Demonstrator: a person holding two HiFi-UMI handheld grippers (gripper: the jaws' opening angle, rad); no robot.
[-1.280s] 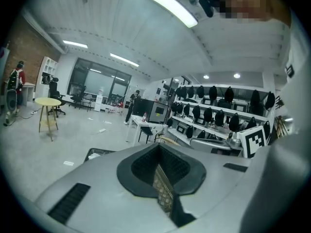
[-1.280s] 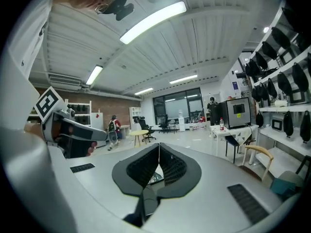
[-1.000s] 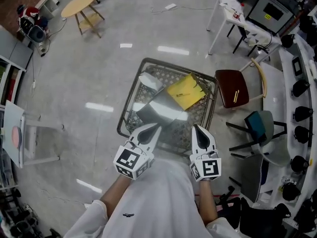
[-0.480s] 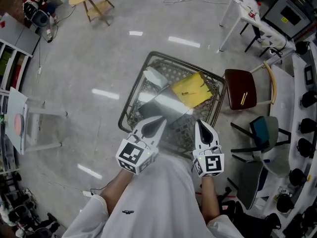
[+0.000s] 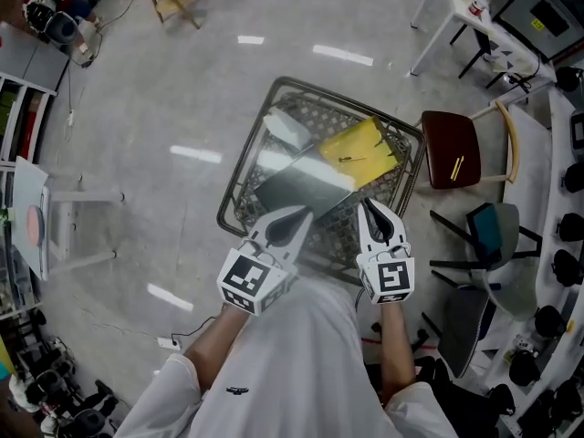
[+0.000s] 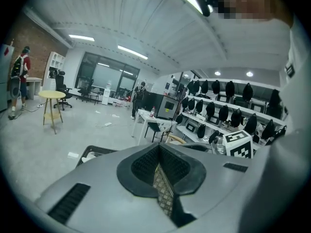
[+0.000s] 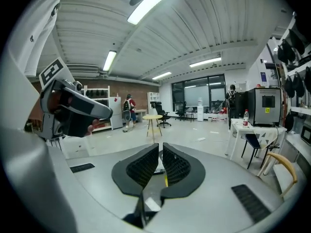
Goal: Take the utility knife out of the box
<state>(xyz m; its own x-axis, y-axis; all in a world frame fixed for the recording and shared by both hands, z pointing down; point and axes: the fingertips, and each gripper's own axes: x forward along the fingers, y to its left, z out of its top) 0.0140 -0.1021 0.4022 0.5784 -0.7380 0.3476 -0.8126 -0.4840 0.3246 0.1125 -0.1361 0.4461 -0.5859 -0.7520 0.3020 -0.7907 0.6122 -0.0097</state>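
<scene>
A flat yellow box (image 5: 358, 151) lies on the far right part of a glass-topped wicker table (image 5: 239, 182). A thin dark mark shows on the box's top, and I cannot make out a utility knife. My left gripper (image 5: 301, 212) (image 6: 158, 152) is shut and empty, hanging over the table's near edge. The right gripper (image 5: 367, 203) (image 7: 160, 152) is beside it, also shut and empty, its tip a short way short of the box. Both point toward the table's far side.
A white object (image 5: 286, 128) rests on the table's far left corner. A dark red chair (image 5: 453, 149) stands just right of the table, with a teal chair (image 5: 488, 231) nearer me. A white table (image 5: 461, 7) stands at the far right.
Both grippers have crept forward from in front of the table to over its near edge, staying shut. The head camera has shifted, so the table sits a little higher in view.
</scene>
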